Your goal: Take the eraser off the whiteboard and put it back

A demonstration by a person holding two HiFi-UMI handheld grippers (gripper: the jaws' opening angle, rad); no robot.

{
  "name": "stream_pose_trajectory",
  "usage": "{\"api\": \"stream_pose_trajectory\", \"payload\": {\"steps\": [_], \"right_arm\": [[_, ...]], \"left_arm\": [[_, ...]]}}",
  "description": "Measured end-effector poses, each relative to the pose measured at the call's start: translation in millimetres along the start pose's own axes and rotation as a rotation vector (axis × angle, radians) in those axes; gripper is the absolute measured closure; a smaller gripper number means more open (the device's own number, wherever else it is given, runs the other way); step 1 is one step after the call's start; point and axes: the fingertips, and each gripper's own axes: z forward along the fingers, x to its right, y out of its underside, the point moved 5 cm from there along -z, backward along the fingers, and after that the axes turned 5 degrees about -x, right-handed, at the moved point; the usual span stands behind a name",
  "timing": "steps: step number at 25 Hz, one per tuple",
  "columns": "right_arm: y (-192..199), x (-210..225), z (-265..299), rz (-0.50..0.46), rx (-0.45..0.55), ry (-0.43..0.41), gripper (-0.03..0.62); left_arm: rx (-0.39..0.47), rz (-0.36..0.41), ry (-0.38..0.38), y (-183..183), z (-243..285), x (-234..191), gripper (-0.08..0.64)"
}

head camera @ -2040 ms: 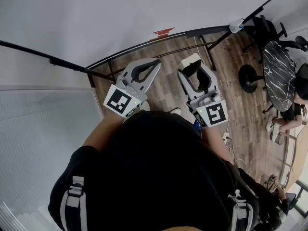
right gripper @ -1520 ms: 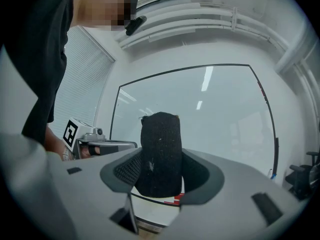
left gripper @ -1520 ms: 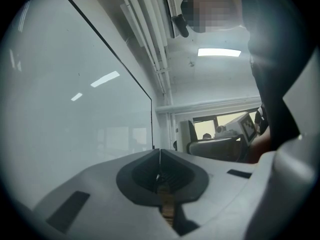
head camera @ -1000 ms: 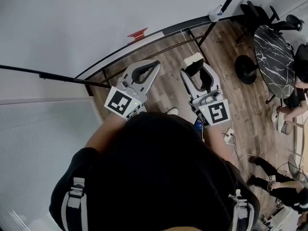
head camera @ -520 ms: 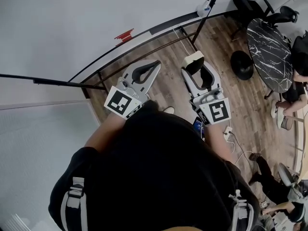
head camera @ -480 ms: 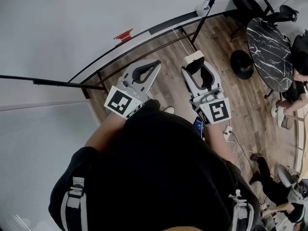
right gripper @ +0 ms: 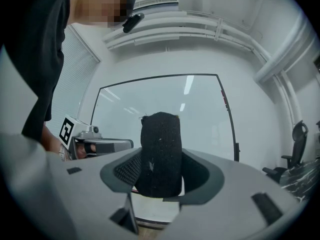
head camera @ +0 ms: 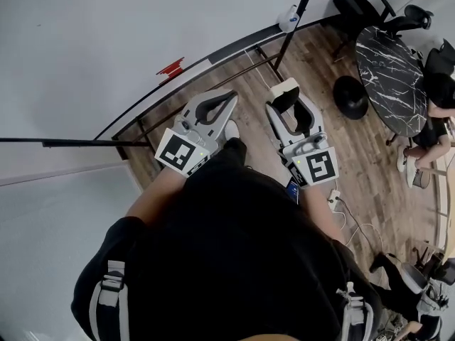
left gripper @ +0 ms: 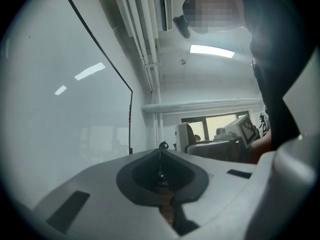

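Whiteboard (head camera: 106,41) fills the far left and top of the head view, w/ a black frame along its lower edge and a small red item (head camera: 170,68) on that edge. L gripper (head camera: 229,98) is held level over the wood floor (head camera: 249,130), near the board but apart from it. Its fingers (left gripper: 90,184) are closed tip to tip w/ nothing btwn them. Its marker cube (head camera: 178,151) sits just ahead of the person's black top (head camera: 234,261). R gripper (head camera: 286,91) is just beside it, also level, w/ its own cube (head camera: 320,168). Its fingers (right gripper: 235,184) are clamped on the eraser (right gripper: 160,154). The eraser is off the board and clear of it, standing upright btwn the pads. Its black felt faces the R gripper's camera, and its white back shows at the tips in the head view. In the R gripper view the board is straight ahead, w/ the L gripper at the left edge. Further right, a board-stand post carries a white-and-blue piece (head camera: 288,18). Past it are black chairs (head camera: 362,9), a round marble desk (head camera: 387,69) and a cable (head camera: 348,215) on the floor.
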Motion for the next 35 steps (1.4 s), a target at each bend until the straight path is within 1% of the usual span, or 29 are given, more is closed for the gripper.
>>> {"api": "stream_pose_trajectory", "payload": {"steps": [5,9,12,17,19,21,26,28,31,35], "right_arm": [[-5,35,35,0.014,-0.007,0.013,0.368],[-6,67,76,0.002,-0.005,0.001,0.368],[-13,91,107,-0.009,-0.023,0.012,0.368],[-21,125,159,0.001,0.004,0.005,0.368],[-19,139,178,-0.006,-0.011,0.021,0.368],[-18,149,194,-0.012,-0.022,0.034,0.368],[-24,176,227,0.013,0.0,0.032,0.368],[-24,185,233,0.004,-0.009,0.032,0.368],[-22,201,241,-0.018,-0.013,0.01,0.368],[-20,227,252,-0.028,-0.01,-0.026,0.367]], "left_arm": [[0.017,0.004,0.008,-2,40,-38,0.554],[0.017,-0.01,0.005,1,75,-78,0.554],[0.017,-0.019,0.015,0,101,-107,0.554],[0.015,-0.006,0.024,-7,135,-152,0.554],[0.01,-0.008,0.026,-7,146,-170,0.554],[0.01,-0.007,0.034,-7,154,-184,0.554],[-0.001,-0.011,0.042,-6,180,-210,0.554],[0.002,-0.02,0.033,-3,187,-213,0.554],[-0.011,-0.026,0.003,2,199,-215,0.554],[-0.013,-0.033,-0.076,3,220,-217,0.554]]}}
